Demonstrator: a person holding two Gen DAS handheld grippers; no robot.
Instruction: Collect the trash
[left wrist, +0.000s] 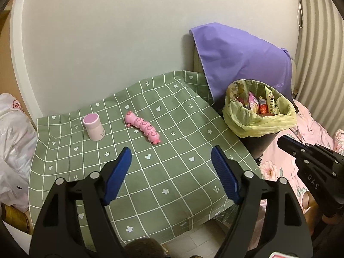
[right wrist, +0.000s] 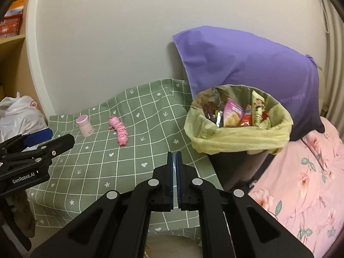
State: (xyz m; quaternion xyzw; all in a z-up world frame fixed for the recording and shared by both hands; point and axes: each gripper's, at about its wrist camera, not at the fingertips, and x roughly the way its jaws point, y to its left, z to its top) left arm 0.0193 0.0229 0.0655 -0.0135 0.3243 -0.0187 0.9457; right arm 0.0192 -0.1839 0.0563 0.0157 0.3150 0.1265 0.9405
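A black trash bin [left wrist: 261,144] [right wrist: 236,167] lined with a yellow-green bag stands right of the table and holds several snack wrappers [left wrist: 261,105] [right wrist: 238,114]. My left gripper [left wrist: 171,163] hangs open above the green checked tablecloth [left wrist: 150,172] [right wrist: 96,157], nothing between its blue pads. My right gripper [right wrist: 174,157] is shut with nothing in it, near the table's right edge beside the bin; it shows at the right in the left wrist view [left wrist: 286,142]. A pink caterpillar toy [left wrist: 143,126] [right wrist: 119,130] and a pink-lidded jar [left wrist: 94,126] [right wrist: 84,125] rest on the cloth.
A purple cloth [left wrist: 240,58] [right wrist: 247,64] drapes behind the bin against the wall. A pink floral bedspread [right wrist: 301,182] lies to the right. A white plastic bag [left wrist: 13,146] [right wrist: 19,114] sits left of the table. Shelves [right wrist: 10,32] stand at far left.
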